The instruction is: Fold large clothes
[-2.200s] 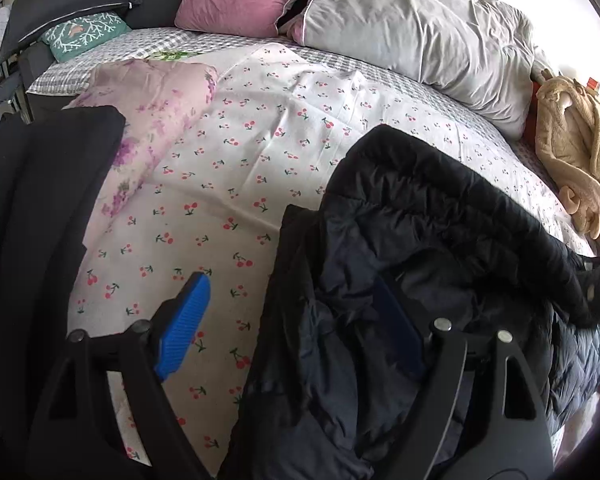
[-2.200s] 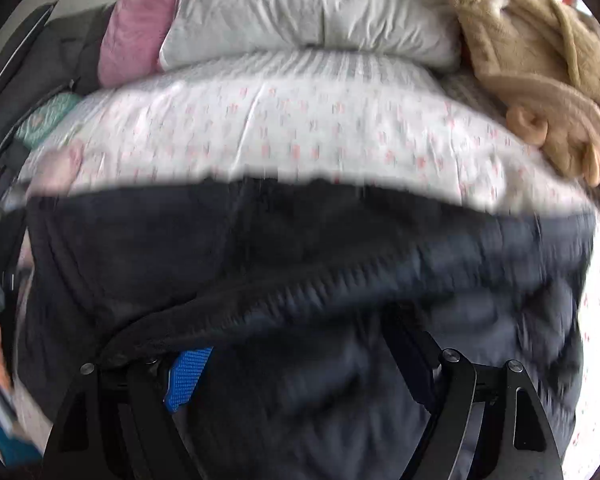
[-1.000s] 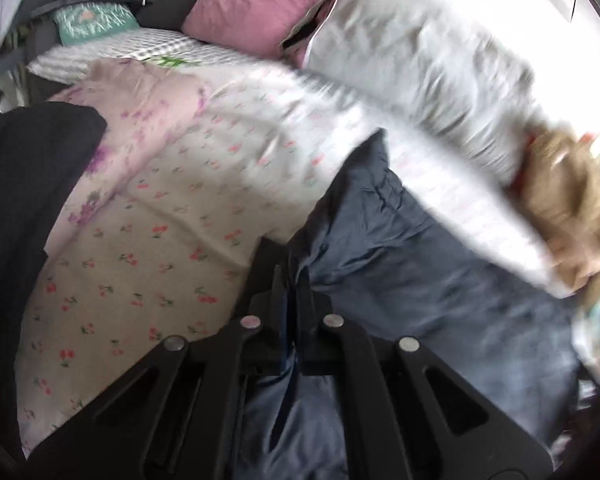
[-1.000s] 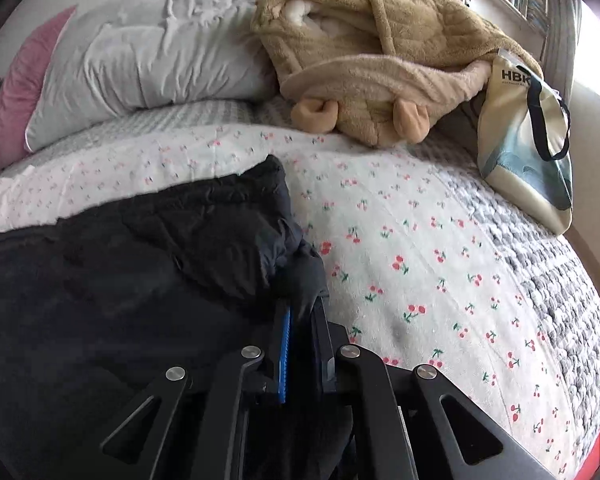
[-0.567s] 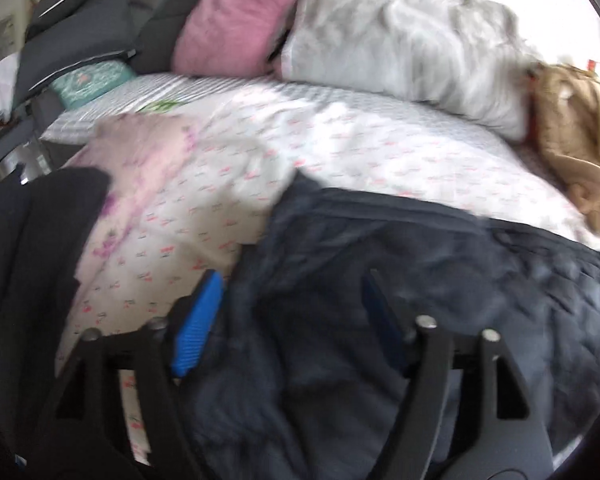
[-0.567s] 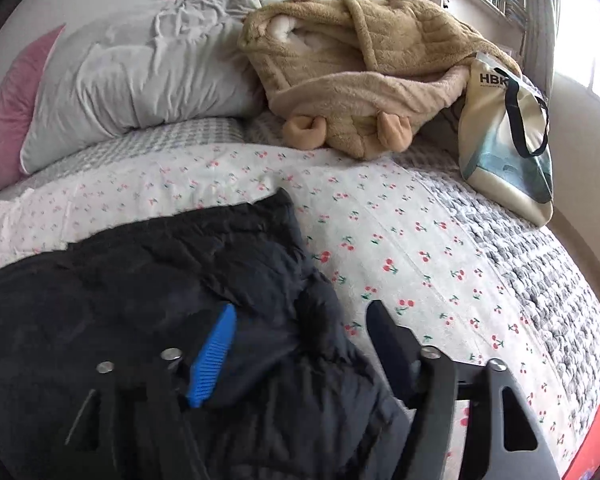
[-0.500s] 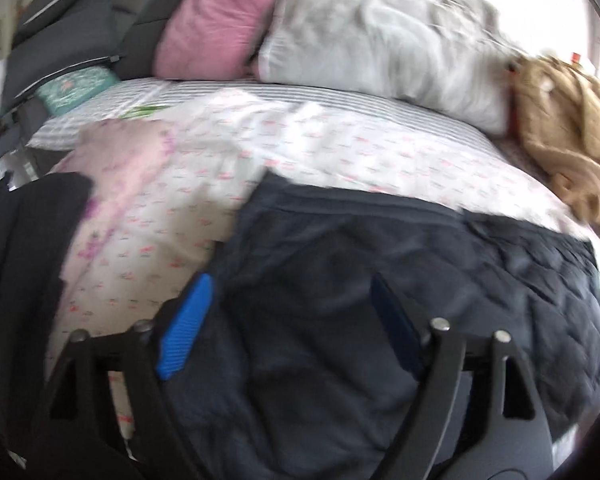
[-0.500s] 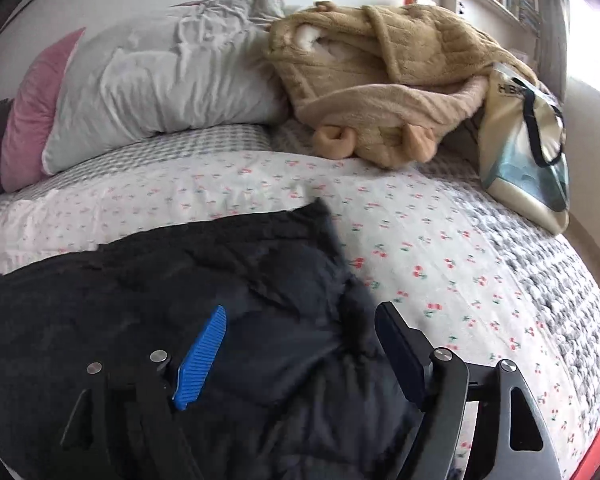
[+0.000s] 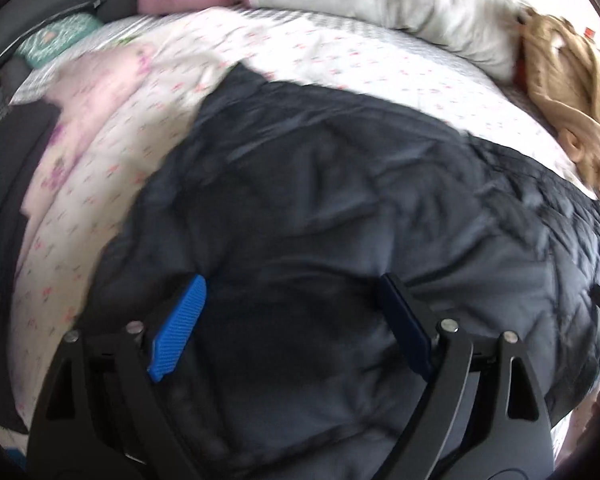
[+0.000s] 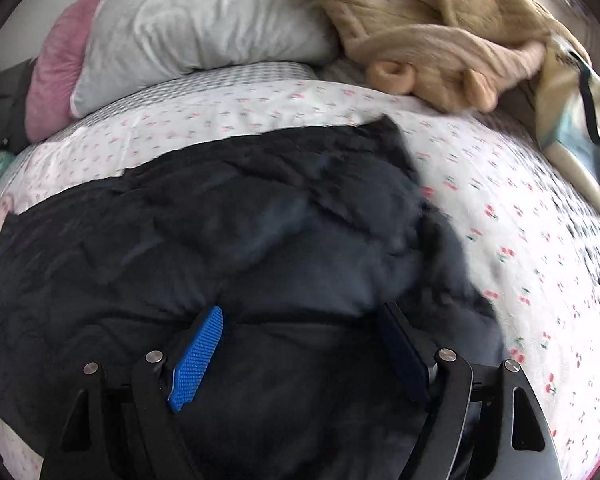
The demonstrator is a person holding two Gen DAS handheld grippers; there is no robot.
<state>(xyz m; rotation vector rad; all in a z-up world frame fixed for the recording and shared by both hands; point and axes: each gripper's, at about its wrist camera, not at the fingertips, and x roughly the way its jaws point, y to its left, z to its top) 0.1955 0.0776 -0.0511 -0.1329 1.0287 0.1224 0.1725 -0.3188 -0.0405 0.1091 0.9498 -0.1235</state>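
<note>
- One dark quilted jacket (image 9: 340,208) lies spread flat across the cherry-print bedsheet (image 10: 500,216), its surface puffy and creased.
- Two pillows at the head of the bed: one grey pillow (image 10: 204,28), one pink pillow (image 10: 56,80).
- One tan fleece robe (image 10: 440,28) heaped beside the grey pillow; one tote bag (image 10: 580,136) next to it.
- Left gripper (image 9: 292,320): fingers released, just spread apart, hovering over the jacket and grasping nothing.
- Right gripper (image 10: 300,340): likewise released, fingers apart above the jacket.
</note>
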